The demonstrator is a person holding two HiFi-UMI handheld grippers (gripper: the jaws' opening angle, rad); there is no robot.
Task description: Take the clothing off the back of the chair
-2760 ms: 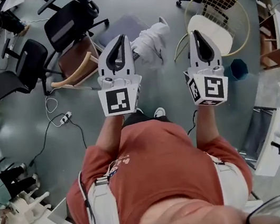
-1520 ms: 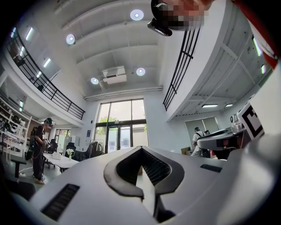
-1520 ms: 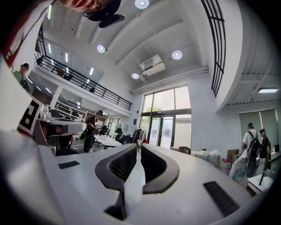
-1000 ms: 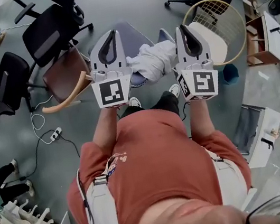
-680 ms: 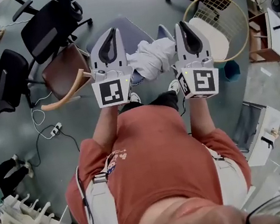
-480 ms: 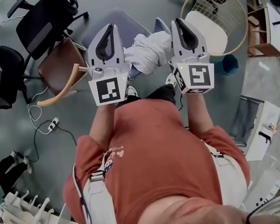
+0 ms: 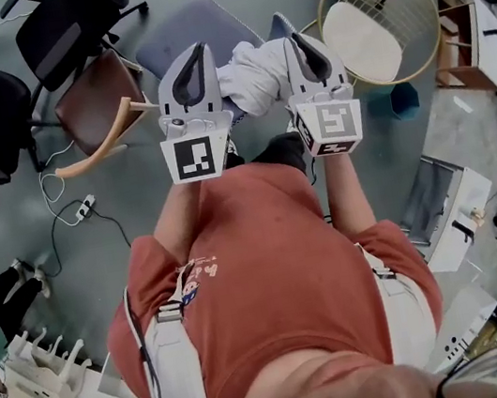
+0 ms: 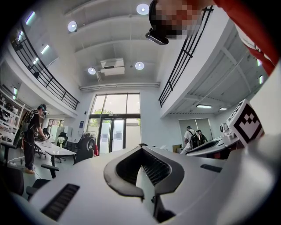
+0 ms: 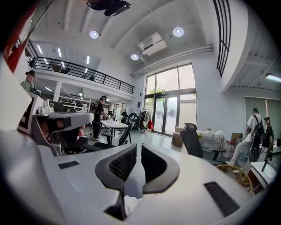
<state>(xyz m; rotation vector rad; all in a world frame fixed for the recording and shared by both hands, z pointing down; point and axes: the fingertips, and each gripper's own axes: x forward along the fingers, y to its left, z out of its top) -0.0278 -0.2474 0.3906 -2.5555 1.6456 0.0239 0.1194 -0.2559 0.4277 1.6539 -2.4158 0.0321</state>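
Observation:
A bundled white garment (image 7: 253, 73) hangs between my two grippers, above the grey-blue chair (image 7: 190, 30). My left gripper (image 7: 196, 52) is on its left side and my right gripper (image 7: 294, 38) on its right, both pointing away from the person. In the right gripper view the jaws (image 9: 137, 147) stand shut, with a bit of white cloth (image 9: 126, 203) pinched low between them. In the left gripper view the jaws (image 8: 141, 146) are shut too, a pale strip of cloth (image 8: 146, 184) showing in the gap. The rest of the garment is hidden in both gripper views.
A brown wooden chair (image 7: 96, 101) stands left of the grey one, with black office chairs (image 7: 58, 34) beyond. A round wire-framed chair (image 7: 379, 20) is at the right. A power strip and cable (image 7: 82, 209) lie on the floor at left, and a white cabinet (image 7: 452, 216) stands at right.
Both grippers have sunk and drawn slightly closer together, the white garment staying between them. The chairs have slid up and left in the head view.

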